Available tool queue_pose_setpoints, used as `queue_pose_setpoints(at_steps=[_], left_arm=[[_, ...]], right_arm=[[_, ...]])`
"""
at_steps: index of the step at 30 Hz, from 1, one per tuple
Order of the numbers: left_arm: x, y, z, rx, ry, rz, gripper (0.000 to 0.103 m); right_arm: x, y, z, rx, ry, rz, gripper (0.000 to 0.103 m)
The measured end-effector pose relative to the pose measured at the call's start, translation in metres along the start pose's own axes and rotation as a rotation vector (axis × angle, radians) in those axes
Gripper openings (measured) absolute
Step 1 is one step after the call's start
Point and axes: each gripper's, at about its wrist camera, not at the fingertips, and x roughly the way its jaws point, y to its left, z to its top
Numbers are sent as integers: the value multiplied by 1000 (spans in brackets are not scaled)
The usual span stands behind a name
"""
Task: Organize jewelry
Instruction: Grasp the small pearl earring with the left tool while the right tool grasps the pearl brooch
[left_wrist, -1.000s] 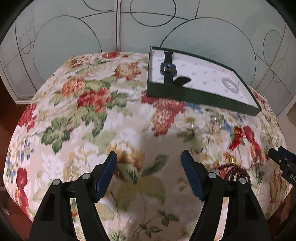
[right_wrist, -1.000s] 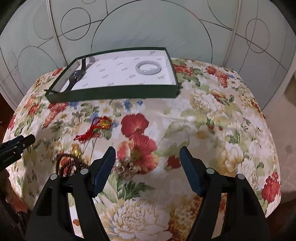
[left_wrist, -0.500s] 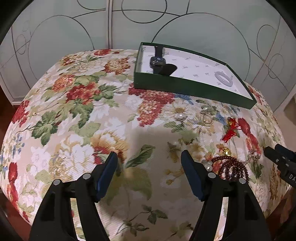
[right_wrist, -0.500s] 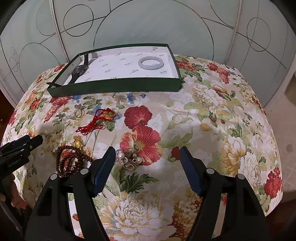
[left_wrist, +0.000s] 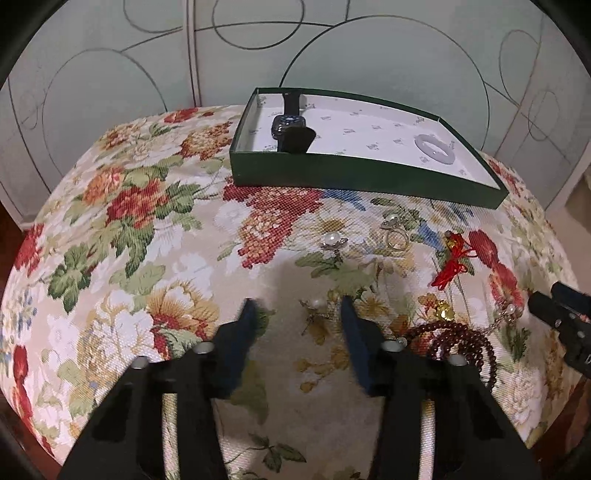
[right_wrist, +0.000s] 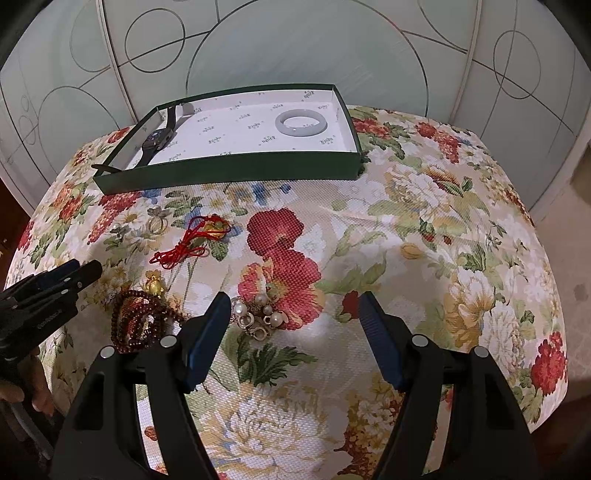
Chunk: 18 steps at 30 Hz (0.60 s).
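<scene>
**Two grippers over scattered jewelry**

Two grippers hover above a floral cloth (right_wrist: 406, 206) strewn with jewelry. The left gripper (left_wrist: 297, 314) has just been closing its jaws; they stand part-way in, with a small pearl earring (left_wrist: 316, 306) on the cloth between them — the pads do not press on it. The right gripper (right_wrist: 291, 314) has its jaws wide apart, nothing in them, with a pearl cluster (right_wrist: 258, 317) lying just inside its left finger.

At the far side of the cloth sits a green tray (right_wrist: 229, 171) with a white floor. In it lie a dark watch (left_wrist: 291, 127) at the left end and a pale bangle (right_wrist: 301, 123) toward the right.

On the cloth, near the tray, lie another pearl earring (left_wrist: 334, 240), a ring (left_wrist: 395, 238) and a red cord charm (right_wrist: 192, 240). Nearer the grippers lie a gold charm (right_wrist: 155, 284) and a coil of dark red beads (right_wrist: 142, 319) — between the two grippers.
</scene>
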Motion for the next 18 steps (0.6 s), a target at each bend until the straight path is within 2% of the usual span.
queue_pose_setpoints(at_steps=[2,4,5,18], left_arm=[[0,0,0,6,-3,2,33],[1,0,1,11,-4,4,22],[1,0,2,17,-2,5,20],[-3,10,2,18,-16,42,20]], right_arm=[[0,0,1,2,0,2,72],[1,0,1,3,1,5,72],[0,-1,1,4,2,5,72],[9,2,-4,6,15,12,72]])
